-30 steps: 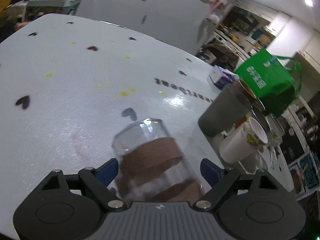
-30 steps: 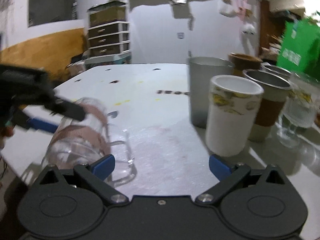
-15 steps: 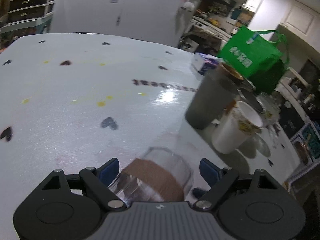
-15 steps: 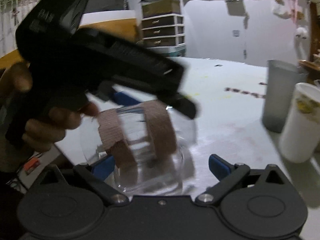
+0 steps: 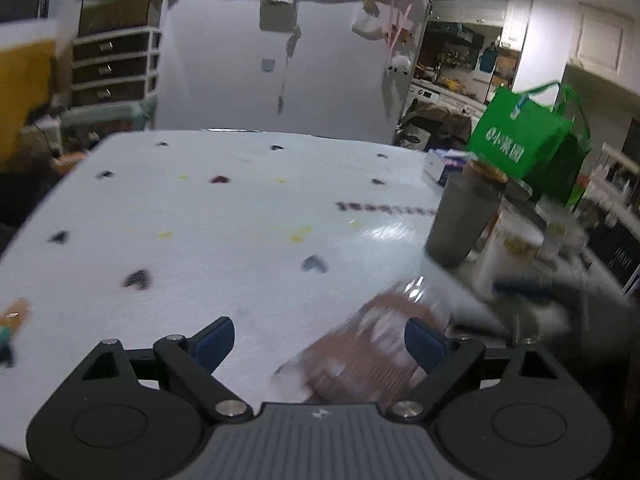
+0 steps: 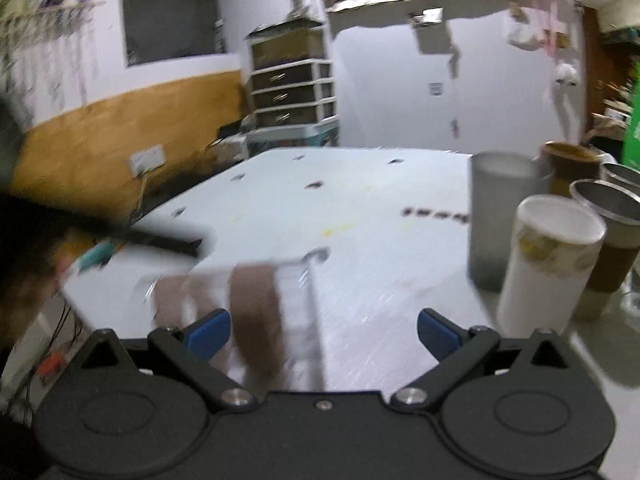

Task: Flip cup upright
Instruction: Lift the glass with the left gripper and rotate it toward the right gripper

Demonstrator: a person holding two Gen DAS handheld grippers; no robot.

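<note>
A clear glass cup with a brown band [image 5: 372,344] is motion-blurred and tilted over the white table [image 5: 240,220]. It sits by the right finger of my open left gripper [image 5: 320,340], not clamped. In the right wrist view the cup [image 6: 256,312] is blurred between the fingers of my open right gripper [image 6: 324,332], nearer its left finger. The left gripper's dark body [image 6: 132,236] shows blurred at the left there.
A grey tumbler [image 6: 500,220], a white patterned cup [image 6: 548,264], metal cups with brown sleeves [image 6: 612,232] and a stemmed glass stand at the table's right side. A green bag [image 5: 524,148] is behind them. The table's near-left edge [image 6: 132,276] drops off.
The left gripper has let the cup go and pulled left and up. The cup has shifted toward the left gripper's right finger and sits between the right gripper's fingers.
</note>
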